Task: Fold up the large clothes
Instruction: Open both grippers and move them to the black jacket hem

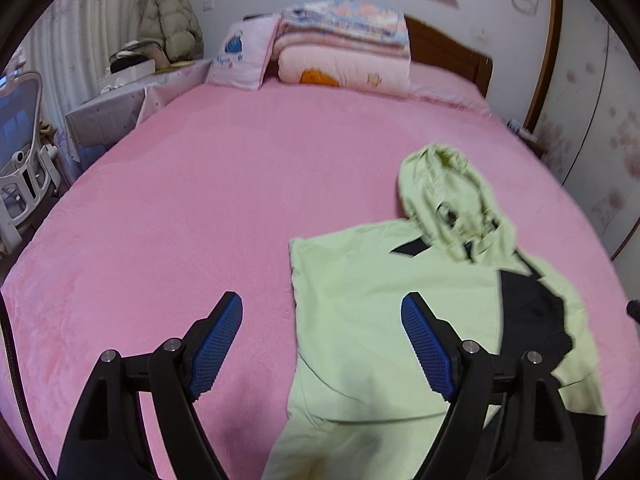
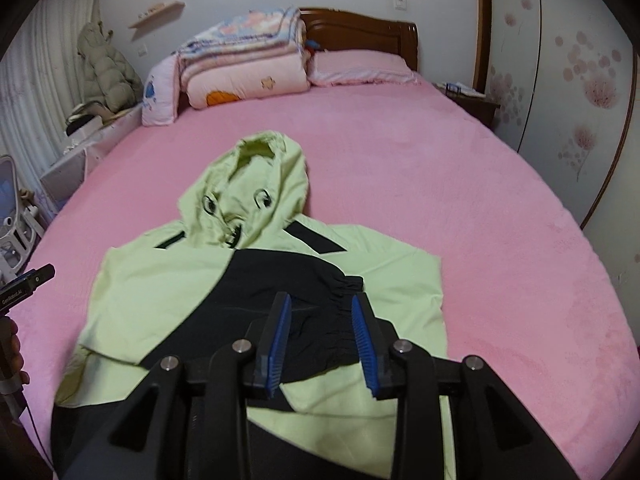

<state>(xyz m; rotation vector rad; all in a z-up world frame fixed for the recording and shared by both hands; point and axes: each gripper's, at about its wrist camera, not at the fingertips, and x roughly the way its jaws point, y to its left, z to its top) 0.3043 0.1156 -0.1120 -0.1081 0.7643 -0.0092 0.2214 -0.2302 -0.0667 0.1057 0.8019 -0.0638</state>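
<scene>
A light green hooded jacket (image 1: pixel 380 320) with black panels lies flat on the pink bed, hood pointing to the headboard; both sleeves are folded in over the body. It also shows in the right wrist view (image 2: pixel 160 292). My left gripper (image 1: pixel 322 312) is wide open and empty, above the jacket's left edge. My right gripper (image 2: pixel 320 312) is partly open and empty, above the black sleeve cuff (image 2: pixel 344 284) at the jacket's middle. The left gripper's body (image 2: pixel 24 280) shows at the right wrist view's left edge.
The pink bed (image 2: pixel 500 240) stretches around the jacket. Folded quilts (image 2: pixel 244 64) and pillows (image 2: pixel 360 66) are stacked at the wooden headboard. A covered side table (image 1: pixel 120 104) and a chair (image 1: pixel 20 140) stand left of the bed; a wardrobe (image 2: pixel 580 80) stands right.
</scene>
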